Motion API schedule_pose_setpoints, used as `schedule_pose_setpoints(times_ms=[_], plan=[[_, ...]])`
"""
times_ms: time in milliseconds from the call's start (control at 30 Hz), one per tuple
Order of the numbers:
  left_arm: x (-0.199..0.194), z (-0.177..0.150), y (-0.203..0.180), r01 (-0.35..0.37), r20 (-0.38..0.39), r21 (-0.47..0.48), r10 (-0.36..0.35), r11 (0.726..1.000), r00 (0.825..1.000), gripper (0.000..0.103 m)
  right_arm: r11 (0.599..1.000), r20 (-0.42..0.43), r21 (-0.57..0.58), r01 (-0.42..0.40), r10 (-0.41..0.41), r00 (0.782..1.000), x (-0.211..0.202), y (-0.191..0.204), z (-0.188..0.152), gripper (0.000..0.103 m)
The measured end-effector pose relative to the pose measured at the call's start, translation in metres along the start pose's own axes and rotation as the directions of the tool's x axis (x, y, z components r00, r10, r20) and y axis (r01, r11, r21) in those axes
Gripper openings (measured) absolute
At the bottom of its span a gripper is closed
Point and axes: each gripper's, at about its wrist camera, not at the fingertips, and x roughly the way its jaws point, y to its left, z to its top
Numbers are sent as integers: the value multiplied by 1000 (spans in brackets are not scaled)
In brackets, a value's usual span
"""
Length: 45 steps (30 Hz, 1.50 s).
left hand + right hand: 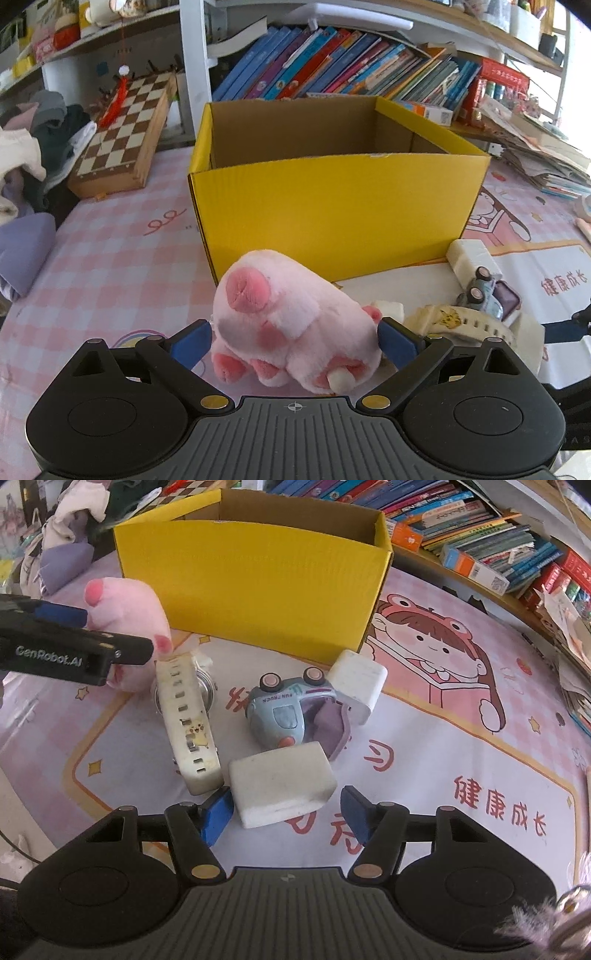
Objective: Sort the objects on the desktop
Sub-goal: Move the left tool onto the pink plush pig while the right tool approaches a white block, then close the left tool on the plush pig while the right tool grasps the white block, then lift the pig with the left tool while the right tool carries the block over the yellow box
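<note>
A pink plush pig (280, 325) lies on the table in front of the yellow cardboard box (332, 214). My left gripper (295, 332) is open, with its blue pads on either side of the pig, at or near its fur. In the right wrist view the left gripper (114, 633) comes in from the left around the pig (129, 605). A white block (282, 782) lies on the mat between the pads of my right gripper (286, 797). That gripper is open, with small gaps showing at both sides. Beyond the block lie a light-blue toy car (280, 709), a white watch (192, 731) and a white cube (358, 686).
The yellow box (258, 590) stands open-topped and looks empty. A chessboard (122, 125) and a pile of clothes (37, 147) sit at the left. Books (332, 62) line the shelf behind, and a stack of papers (546, 158) lies at the right.
</note>
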Motion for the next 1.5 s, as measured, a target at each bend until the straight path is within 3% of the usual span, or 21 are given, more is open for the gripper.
schedule_pose_setpoints(times_ms=[233, 500, 1033, 1500], plan=[[-2, -5, 1, 24, 2, -14, -24, 1000, 1000, 82, 1000, 8, 9, -29, 28, 1000, -2, -2, 1, 47], [-21, -14, 13, 61, 8, -43, -61, 997, 998, 67, 994, 40, 103, 32, -36, 999, -16, -19, 0, 44], [-80, -10, 28, 73, 151, -38, -67, 997, 986, 66, 985, 123, 160, 67, -87, 989, -57, -19, 5, 42], [-126, 20, 31, 67, 322, 36, -75, 997, 944, 67, 991, 303, 128, 48, -85, 949, -110, -23, 50, 42]])
